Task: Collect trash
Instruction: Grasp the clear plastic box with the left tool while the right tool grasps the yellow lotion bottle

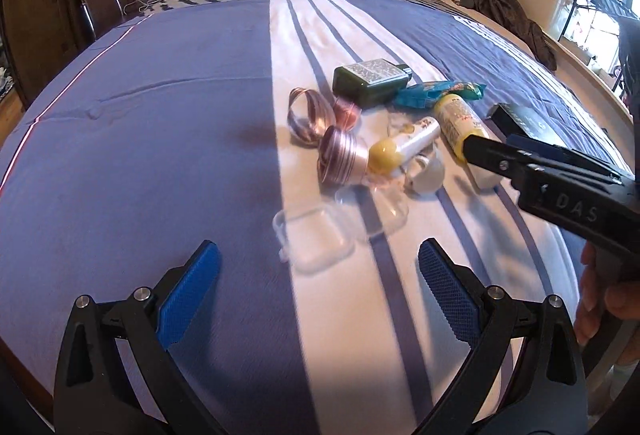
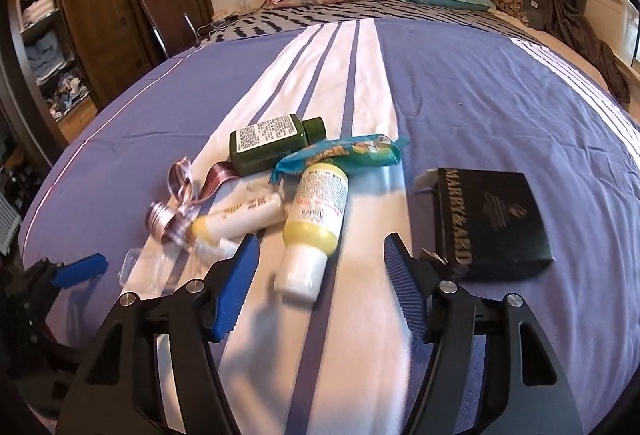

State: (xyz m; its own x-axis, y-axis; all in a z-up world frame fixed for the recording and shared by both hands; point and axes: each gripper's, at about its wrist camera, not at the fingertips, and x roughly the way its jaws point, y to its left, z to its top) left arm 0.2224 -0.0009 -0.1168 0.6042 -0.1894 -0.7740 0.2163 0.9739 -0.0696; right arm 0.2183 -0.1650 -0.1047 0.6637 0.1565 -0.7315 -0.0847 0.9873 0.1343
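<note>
Trash lies heaped on the bed (image 2: 460,83), mid-blanket: a black box (image 2: 494,219) apart, a green bottle (image 2: 272,145) under a blue wrapper (image 2: 344,153), a yellow bottle (image 2: 314,219), ribbon (image 1: 310,115). Both grippers, left (image 1: 320,279) and right (image 2: 318,271), hover spread wide, empty.

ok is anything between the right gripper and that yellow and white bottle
Nothing visible. The right gripper is open, and the yellow and white bottle lies straight ahead with its white cap end nearest, bare bedspread before it. The black box sits off to the right.
</note>
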